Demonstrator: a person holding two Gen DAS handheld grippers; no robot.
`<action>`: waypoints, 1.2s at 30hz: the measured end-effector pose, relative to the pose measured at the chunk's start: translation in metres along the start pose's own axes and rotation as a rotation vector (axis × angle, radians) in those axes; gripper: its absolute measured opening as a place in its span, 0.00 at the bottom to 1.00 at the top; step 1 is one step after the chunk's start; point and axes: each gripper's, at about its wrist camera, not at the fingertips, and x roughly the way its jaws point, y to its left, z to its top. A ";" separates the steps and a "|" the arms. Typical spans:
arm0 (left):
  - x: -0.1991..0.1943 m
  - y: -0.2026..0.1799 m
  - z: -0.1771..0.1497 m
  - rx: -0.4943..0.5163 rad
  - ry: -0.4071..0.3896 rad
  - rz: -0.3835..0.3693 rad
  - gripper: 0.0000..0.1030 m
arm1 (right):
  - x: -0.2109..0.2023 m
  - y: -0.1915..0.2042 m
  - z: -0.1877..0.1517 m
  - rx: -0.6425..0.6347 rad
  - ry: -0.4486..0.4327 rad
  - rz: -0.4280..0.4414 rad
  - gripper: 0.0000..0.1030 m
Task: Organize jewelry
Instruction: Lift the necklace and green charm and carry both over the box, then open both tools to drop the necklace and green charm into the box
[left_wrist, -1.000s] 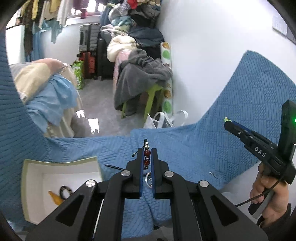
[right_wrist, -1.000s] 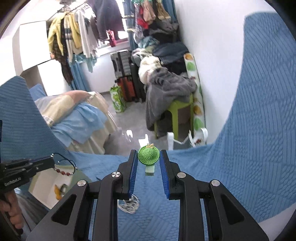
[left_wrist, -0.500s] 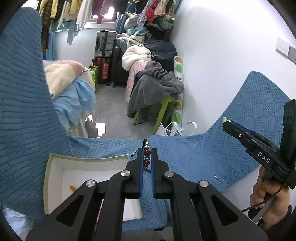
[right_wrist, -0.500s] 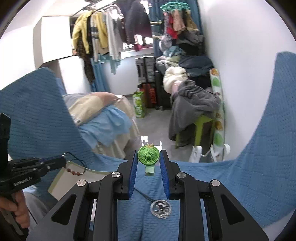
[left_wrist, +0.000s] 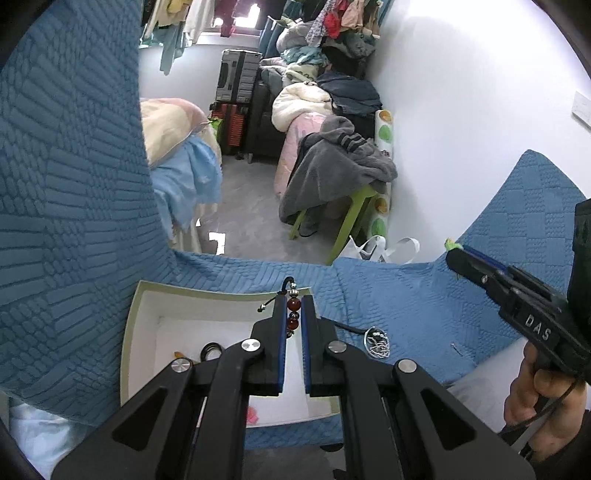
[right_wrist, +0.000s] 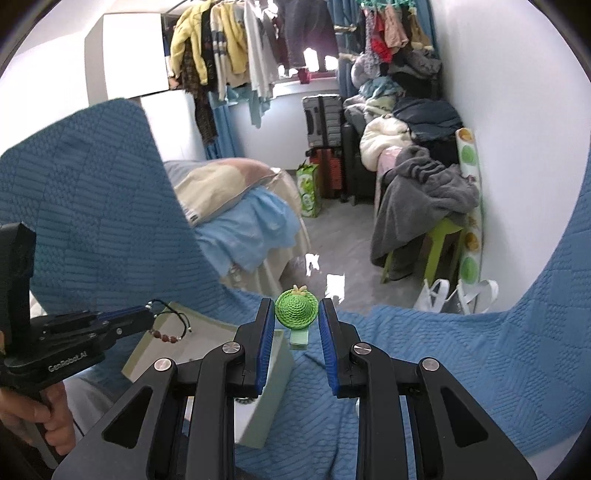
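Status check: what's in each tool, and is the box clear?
Left tool shut on beaded bracelet, above open box. Right tool shut on green hat clip. Silver pendant loose on blue blanket. Nothing blocking the box.

The left gripper (left_wrist: 293, 325) hides much of the white box's (left_wrist: 142, 314) floor, so the dark ring (left_wrist: 210, 350) and orange piece (left_wrist: 181, 355) there show only partly. A small pink thing (left_wrist: 252, 415) beneath it cannot be identified. The right hand (left_wrist: 543, 402) is cut by the picture's lower right edge.
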 end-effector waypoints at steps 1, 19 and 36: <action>0.002 0.002 -0.001 -0.001 0.007 0.005 0.06 | 0.003 0.004 -0.002 -0.003 0.007 0.004 0.21; 0.048 0.033 -0.027 -0.014 0.186 0.084 0.06 | 0.084 0.038 -0.055 0.008 0.226 0.078 0.21; 0.085 0.049 -0.052 -0.015 0.334 0.188 0.07 | 0.117 0.043 -0.091 0.004 0.371 0.083 0.22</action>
